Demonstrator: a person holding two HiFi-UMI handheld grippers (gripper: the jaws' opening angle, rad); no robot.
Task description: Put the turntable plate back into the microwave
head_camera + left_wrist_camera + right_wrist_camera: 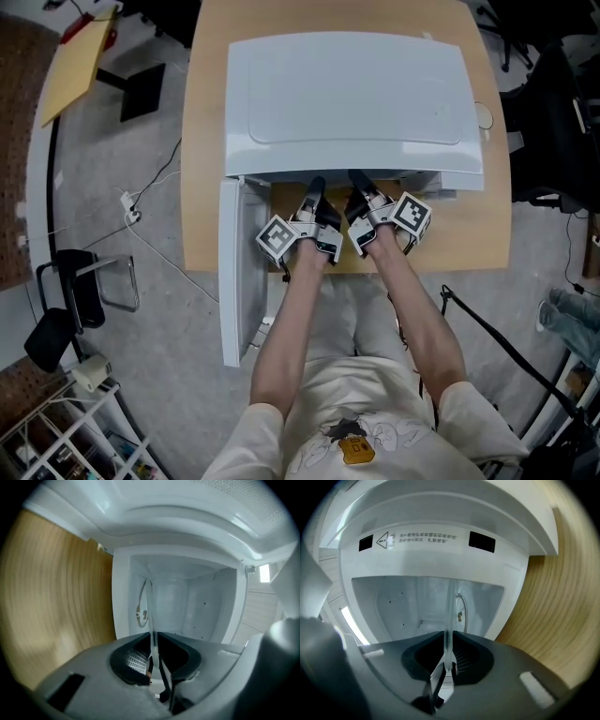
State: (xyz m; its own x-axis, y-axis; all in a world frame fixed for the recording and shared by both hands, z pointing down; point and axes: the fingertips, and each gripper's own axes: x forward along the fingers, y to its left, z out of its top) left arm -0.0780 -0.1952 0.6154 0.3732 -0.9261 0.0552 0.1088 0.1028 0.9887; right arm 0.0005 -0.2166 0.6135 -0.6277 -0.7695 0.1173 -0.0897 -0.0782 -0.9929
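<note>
The white microwave (347, 103) stands on a wooden table, its door (231, 281) swung open to the left. Both grippers reach side by side into its opening, pointing roughly level. My left gripper (317, 187) and right gripper (357, 180) have their tips under the microwave's top edge. The clear glass turntable plate (151, 611) shows edge-on as a thin upright line between the left jaws (153, 638), which are shut on it. In the right gripper view the plate (449, 616) is likewise clamped in the right gripper (447, 643). The white cavity (192, 602) lies straight ahead. The head view hides the plate.
The wooden table (202, 141) extends left and right of the microwave. The cavity walls (398, 602) close in on both sides. On the floor are a cable with a plug (129, 208), a black chair (70, 300) at left and a black stand (506, 347) at right.
</note>
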